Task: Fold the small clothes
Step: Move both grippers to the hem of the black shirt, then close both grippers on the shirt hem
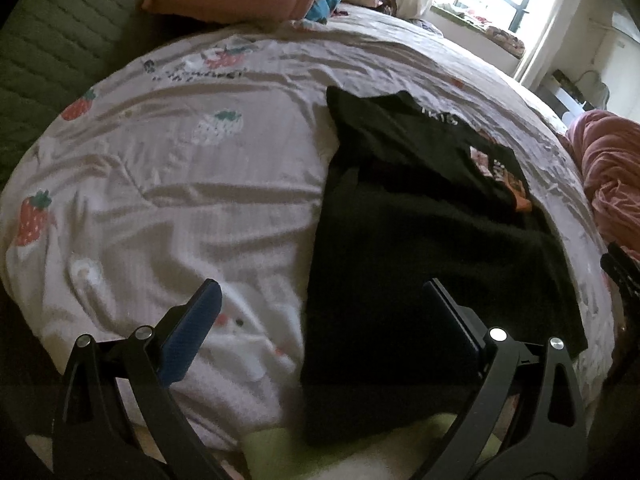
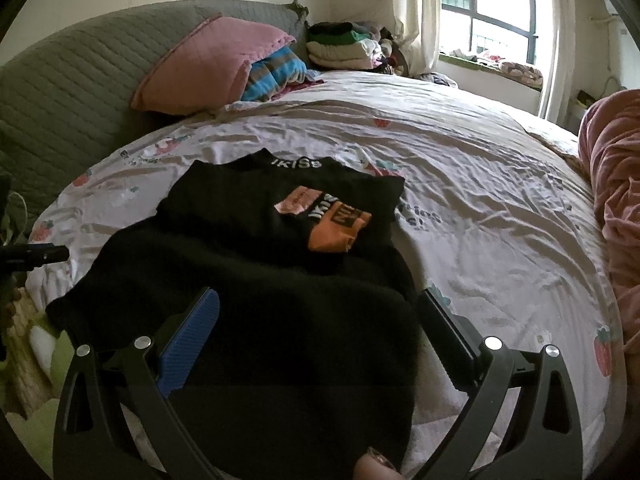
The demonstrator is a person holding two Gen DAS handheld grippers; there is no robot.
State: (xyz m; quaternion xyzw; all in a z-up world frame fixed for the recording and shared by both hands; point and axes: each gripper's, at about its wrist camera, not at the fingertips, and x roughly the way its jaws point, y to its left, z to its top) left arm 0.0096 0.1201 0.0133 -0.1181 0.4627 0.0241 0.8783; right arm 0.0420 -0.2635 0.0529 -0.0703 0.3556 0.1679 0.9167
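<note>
A small black sweater [image 2: 256, 280] with an orange and pink chest print [image 2: 326, 220] and white collar lettering lies on the strawberry-print bed sheet [image 2: 480, 208], its lower part folded up over the body. It also shows in the left wrist view [image 1: 420, 240]. My right gripper [image 2: 320, 304] is open above the sweater's near hem, holding nothing. My left gripper [image 1: 320, 296] is open, its jaws straddling the sweater's left edge above the sheet [image 1: 160, 180], holding nothing. The left gripper also shows at the left edge of the right wrist view [image 2: 36, 256].
A pink pillow [image 2: 208, 64] and striped blue blanket [image 2: 276, 72] lie at the grey quilted headboard [image 2: 60, 92]. Folded clothes [image 2: 344, 46] are stacked at the back by the window. A pink blanket [image 2: 616, 200] lies along the right. A fingertip [image 2: 374, 468] shows at the bottom.
</note>
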